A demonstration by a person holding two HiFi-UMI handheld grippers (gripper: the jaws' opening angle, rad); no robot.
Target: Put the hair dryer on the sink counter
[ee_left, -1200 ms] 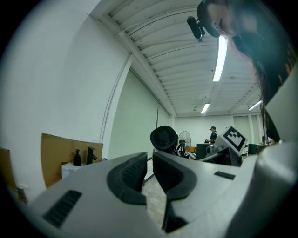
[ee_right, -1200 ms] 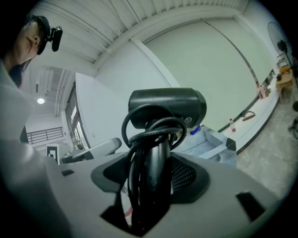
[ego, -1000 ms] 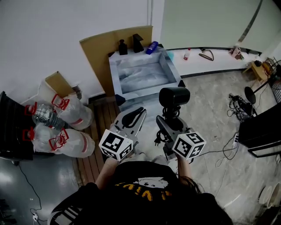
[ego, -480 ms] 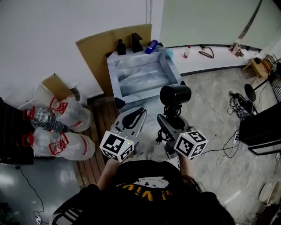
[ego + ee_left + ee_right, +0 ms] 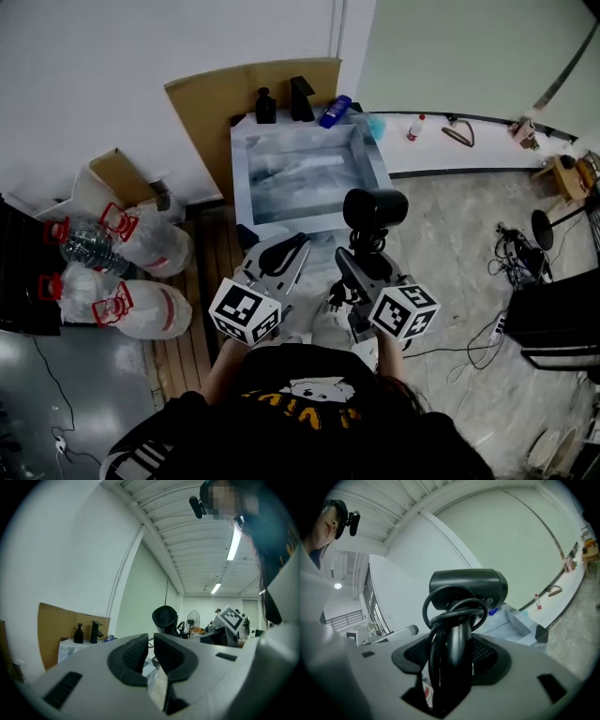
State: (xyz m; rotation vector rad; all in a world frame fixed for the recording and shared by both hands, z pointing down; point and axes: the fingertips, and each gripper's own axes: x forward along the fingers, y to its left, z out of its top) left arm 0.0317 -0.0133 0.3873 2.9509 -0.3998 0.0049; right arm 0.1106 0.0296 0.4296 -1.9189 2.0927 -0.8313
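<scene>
My right gripper point(image 5: 361, 255) is shut on the handle of a black hair dryer point(image 5: 372, 210), which stands upright with its barrel on top and its cord coiled round the handle. In the right gripper view the hair dryer point(image 5: 468, 588) fills the middle between the pads point(image 5: 487, 656). My left gripper point(image 5: 286, 251) hangs beside it, jaws almost together with nothing between them; its fingers point(image 5: 136, 656) show a thin gap. Ahead lies the white sink counter point(image 5: 246, 136) with its basin point(image 5: 305, 178).
On the counter's back edge stand a black soap bottle point(image 5: 266, 106), a black faucet point(image 5: 302, 97) and a blue bottle point(image 5: 335, 110). Cardboard point(image 5: 206, 112) leans on the wall. Water jugs point(image 5: 131, 239) lie left. Cables point(image 5: 518, 241) lie on the floor at right.
The view has shifted a little and the sink now sits closer to the hair dryer. Both grippers keep their poses; the right one still holds the dryer.
</scene>
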